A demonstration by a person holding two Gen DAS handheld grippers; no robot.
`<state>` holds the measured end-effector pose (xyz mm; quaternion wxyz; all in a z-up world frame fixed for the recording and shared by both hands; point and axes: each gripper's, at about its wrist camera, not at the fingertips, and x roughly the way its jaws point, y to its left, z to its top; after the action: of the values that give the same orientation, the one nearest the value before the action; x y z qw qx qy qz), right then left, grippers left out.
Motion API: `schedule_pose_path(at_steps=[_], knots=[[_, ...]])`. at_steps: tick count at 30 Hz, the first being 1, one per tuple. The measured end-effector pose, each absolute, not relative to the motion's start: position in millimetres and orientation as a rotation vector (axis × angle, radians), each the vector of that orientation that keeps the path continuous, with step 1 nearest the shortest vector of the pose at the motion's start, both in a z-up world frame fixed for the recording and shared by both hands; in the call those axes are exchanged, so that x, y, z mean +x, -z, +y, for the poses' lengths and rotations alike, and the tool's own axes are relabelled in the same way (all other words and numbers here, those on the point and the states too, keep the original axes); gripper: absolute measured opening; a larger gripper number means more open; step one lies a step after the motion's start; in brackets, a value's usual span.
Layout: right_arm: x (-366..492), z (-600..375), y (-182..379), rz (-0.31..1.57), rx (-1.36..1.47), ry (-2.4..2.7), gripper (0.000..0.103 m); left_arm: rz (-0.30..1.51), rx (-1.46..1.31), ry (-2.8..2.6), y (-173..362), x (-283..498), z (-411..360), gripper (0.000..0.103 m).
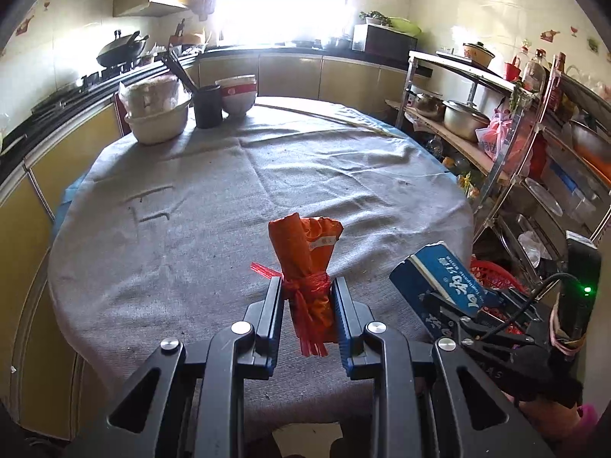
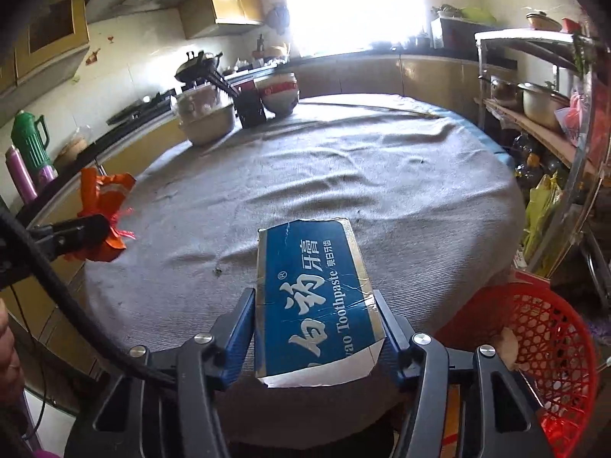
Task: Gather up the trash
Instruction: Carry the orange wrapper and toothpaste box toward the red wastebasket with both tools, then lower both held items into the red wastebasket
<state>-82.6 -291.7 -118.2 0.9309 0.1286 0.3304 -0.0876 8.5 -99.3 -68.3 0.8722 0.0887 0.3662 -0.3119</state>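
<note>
An orange plastic wrapper [image 1: 305, 248], rolled up and tied with red netting, stands upright between the fingers of my left gripper [image 1: 307, 286], which is shut on its tied waist. The same wrapper [image 2: 105, 194] appears at the left of the right wrist view, lifted off the cloth. A blue toothpaste box [image 2: 317, 297], creased and flattened, sits between the pads of my right gripper [image 2: 315, 294], which is shut on its two long sides. From the left wrist view the box [image 1: 439, 274] hangs at the table's right edge. A red mesh basket [image 2: 542, 347] stands low beside that edge.
A round table under a grey cloth [image 1: 191, 210] fills the middle. At its far side stand a covered basin [image 1: 156, 114], a black cup with chopsticks [image 1: 208, 105] and stacked bowls [image 1: 236, 93]. A metal rack with pots [image 1: 466, 114] lines the right. Kitchen counters run behind.
</note>
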Motion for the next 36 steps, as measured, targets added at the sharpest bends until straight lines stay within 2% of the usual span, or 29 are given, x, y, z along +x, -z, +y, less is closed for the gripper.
schedule_pose_path(at_steps=[15,36], knots=[[-149.9,-305.5,69.4,0.521,0.277,0.208,0.060,0.686,0.254,0.665,45.7,-28.0,-130.5,0.026],[-216.5,-331.3,61.3,0.458,0.325,0.291,0.060,0.632,0.350,0.705,33.9,-63.3,-172.7,0.026]])
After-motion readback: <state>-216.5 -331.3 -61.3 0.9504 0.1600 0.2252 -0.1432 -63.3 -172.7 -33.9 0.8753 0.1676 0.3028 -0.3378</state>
